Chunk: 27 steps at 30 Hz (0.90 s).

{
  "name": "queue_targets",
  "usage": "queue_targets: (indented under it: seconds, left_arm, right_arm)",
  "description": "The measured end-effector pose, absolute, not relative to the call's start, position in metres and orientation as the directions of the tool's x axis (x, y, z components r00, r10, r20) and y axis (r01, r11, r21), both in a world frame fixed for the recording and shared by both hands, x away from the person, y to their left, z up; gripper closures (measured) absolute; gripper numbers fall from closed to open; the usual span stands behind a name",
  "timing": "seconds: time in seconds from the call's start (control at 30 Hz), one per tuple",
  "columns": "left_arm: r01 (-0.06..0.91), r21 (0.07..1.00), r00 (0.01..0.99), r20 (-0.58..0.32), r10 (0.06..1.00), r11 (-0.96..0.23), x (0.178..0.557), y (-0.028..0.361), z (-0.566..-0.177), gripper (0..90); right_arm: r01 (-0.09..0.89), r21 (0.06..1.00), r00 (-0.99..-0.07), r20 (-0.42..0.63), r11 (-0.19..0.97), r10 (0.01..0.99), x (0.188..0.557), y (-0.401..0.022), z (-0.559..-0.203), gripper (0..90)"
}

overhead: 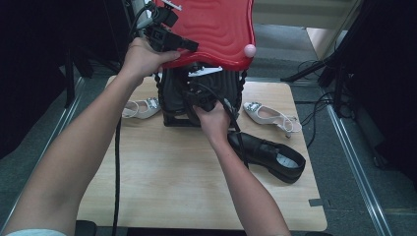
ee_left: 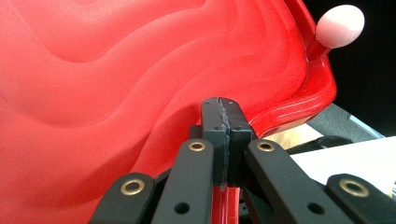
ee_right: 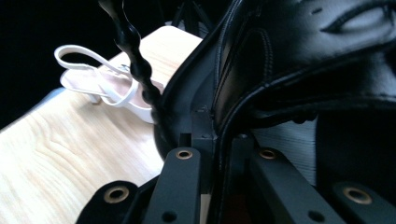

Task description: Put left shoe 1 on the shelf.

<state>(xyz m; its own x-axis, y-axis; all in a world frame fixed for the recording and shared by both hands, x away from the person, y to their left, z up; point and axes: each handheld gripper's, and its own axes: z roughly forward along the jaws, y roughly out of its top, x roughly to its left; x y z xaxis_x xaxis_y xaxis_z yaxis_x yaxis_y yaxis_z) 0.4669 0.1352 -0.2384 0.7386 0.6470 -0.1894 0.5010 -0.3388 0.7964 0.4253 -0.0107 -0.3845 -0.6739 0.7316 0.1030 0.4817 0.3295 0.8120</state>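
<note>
Black leather fills the near side: the right tongs [overhead: 199, 101] pinch the rim of a black shoe [ee_right: 299, 60] at the box's [overhead: 172, 98] mouth on the bench [overhead: 162, 172]. Above and beyond, the left tongs [ee_left: 223, 128], clamped shut, hold up the red lid [overhead: 216, 29].

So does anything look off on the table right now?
The shoes are split up. One white sandal lies left of the black box, its mate far right. One black shoe lies loose on the table; the right gripper pinches another at the box. The left gripper holds the red lid up.
</note>
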Motion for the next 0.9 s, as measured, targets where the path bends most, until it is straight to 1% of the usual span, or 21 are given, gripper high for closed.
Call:
queue_targets:
  seconds: [0.07,0.17,0.27,0.3,0.4,0.53,0.7,0.8,0.9]
  left_arm:
    - [0.501,0.796,0.738,-0.188,0.648,-0.34,0.467,0.135,-0.238,90.0]
    - [0.502,0.795,0.737,-0.187,0.649,-0.34,0.467,0.135,-0.238,90.0]
    - [0.503,0.796,0.736,-0.19,0.65,-0.336,0.467,0.135,-0.238,90.0]
    - [0.508,0.798,0.731,-0.199,0.653,-0.325,0.467,0.135,-0.239,90.0]
    - [0.508,0.798,0.731,-0.201,0.652,-0.324,0.467,0.135,-0.239,90.0]
    - [0.504,0.797,0.733,-0.191,0.653,-0.332,0.467,0.135,-0.239,90.0]
    - [0.505,0.797,0.729,-0.188,0.658,-0.332,0.467,0.134,-0.238,90.0]
    - [0.506,0.795,0.725,-0.183,0.664,-0.334,0.466,0.133,-0.238,90.0]
    - [0.508,0.795,0.723,-0.183,0.666,-0.333,0.466,0.133,-0.238,90.0]
  right_arm:
    - [0.492,0.805,-0.671,0.109,0.331,0.734,0.425,-0.007,-0.386,82.6]
    - [0.524,0.793,-0.659,0.147,0.31,0.738,0.427,-0.003,-0.386,78.1]
    - [0.521,0.797,-0.661,0.151,0.305,0.735,0.426,-0.001,-0.386,75.6]
    - [0.518,0.802,-0.664,0.159,0.296,0.73,0.426,0.0,-0.387,71.9]
    - [0.523,0.801,-0.662,0.166,0.292,0.731,0.427,0.0,-0.387,71.9]
    - [0.537,0.8,-0.664,0.205,0.268,0.719,0.427,-0.003,-0.385,69.8]
    - [0.535,0.796,-0.672,0.199,0.283,0.713,0.425,-0.009,-0.381,69.6]
    - [0.519,0.796,-0.693,0.178,0.311,0.699,0.419,-0.013,-0.377,68.1]
    - [0.508,0.803,-0.712,0.187,0.313,0.677,0.408,-0.018,-0.37,71.0]
